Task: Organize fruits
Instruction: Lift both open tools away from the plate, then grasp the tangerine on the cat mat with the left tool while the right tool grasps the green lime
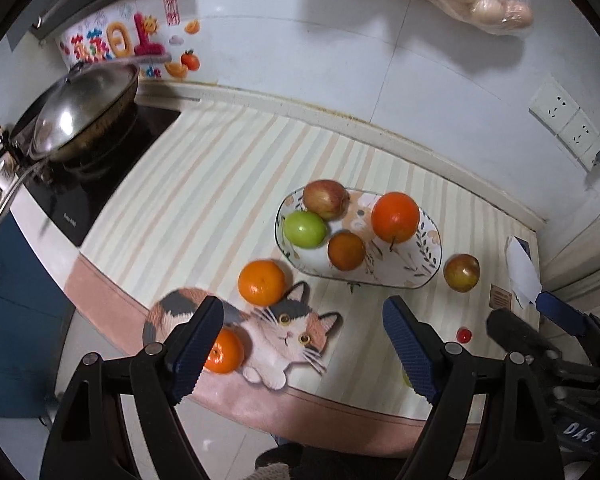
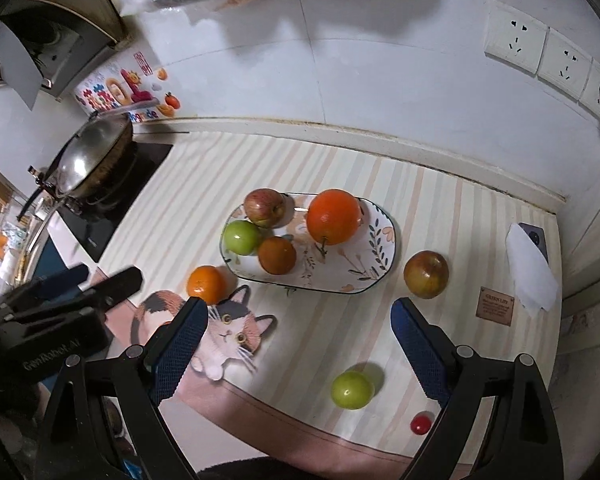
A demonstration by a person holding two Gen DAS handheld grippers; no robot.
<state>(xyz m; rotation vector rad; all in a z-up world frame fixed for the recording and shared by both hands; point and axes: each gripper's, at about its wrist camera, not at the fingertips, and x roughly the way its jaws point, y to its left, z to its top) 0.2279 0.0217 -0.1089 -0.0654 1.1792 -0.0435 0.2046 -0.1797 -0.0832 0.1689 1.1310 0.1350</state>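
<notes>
A flowered oval plate (image 1: 404,266) (image 2: 364,266) holds a red apple (image 1: 326,199) (image 2: 265,207), a green apple (image 1: 305,229) (image 2: 242,237), a brownish orange (image 1: 346,251) (image 2: 277,255) and a big orange (image 1: 396,217) (image 2: 333,216). Loose on the striped mat lie an orange (image 1: 261,282) (image 2: 206,284), a second orange (image 1: 224,351) half behind my left finger, a reddish apple (image 1: 462,272) (image 2: 426,274), a green apple (image 2: 352,389) and a small red tomato (image 1: 464,335) (image 2: 420,424). My left gripper (image 1: 303,308) and right gripper (image 2: 299,308) hang open and empty above the counter's front.
A lidded wok (image 1: 80,120) sits on the black hob at the left. A cat-shaped mat (image 1: 288,336) lies near the front edge. A white tissue (image 2: 532,272) lies at the right end. Wall sockets (image 2: 540,52) and a hanging bag of eggs (image 1: 480,0) are behind.
</notes>
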